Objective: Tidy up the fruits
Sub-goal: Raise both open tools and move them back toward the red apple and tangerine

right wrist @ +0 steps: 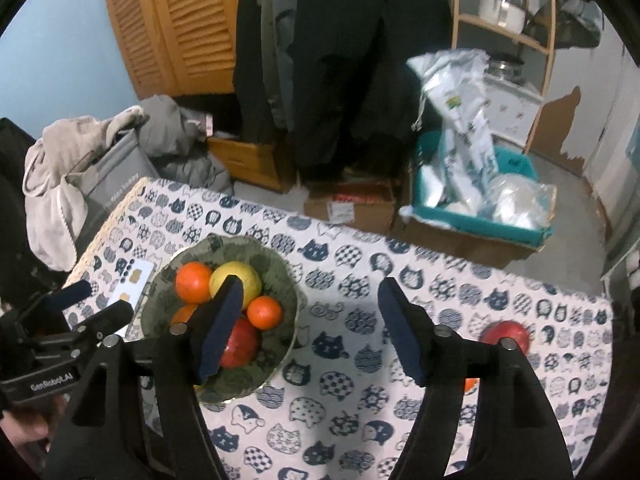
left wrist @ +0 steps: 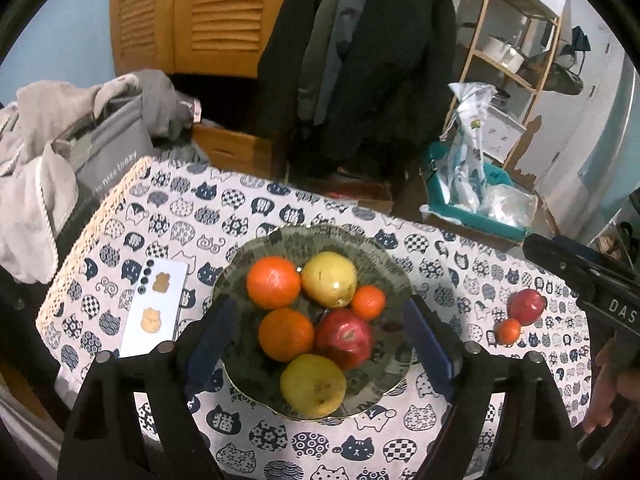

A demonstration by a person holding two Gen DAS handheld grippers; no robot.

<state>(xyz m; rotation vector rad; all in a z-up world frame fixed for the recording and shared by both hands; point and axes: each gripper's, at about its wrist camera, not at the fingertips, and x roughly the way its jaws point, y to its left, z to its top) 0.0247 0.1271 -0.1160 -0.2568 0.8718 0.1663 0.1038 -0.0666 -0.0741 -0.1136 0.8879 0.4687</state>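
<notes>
A green patterned plate (left wrist: 384,264) (right wrist: 280,276) on the cat-print tablecloth holds several fruits: oranges (left wrist: 273,283), yellow pears (left wrist: 329,279), a red apple (left wrist: 344,338) and a small tangerine (left wrist: 368,302). My left gripper (left wrist: 320,344) hovers above the plate, open, nothing between its blue pads. My right gripper (right wrist: 310,332) is open and empty, to the right of the plate and above bare cloth. A second red apple (left wrist: 527,306) (right wrist: 506,334) and a small tangerine (left wrist: 509,331) (right wrist: 471,385) lie on the cloth to the right, the tangerine partly hidden in the right wrist view.
A white phone (left wrist: 156,308) with stickers lies left of the plate. A grey bag and clothes (left wrist: 80,152) sit past the table's left edge. Beyond the far edge are cardboard boxes (right wrist: 352,204), a teal bin of bags (right wrist: 476,208), hanging coats and a wooden shelf.
</notes>
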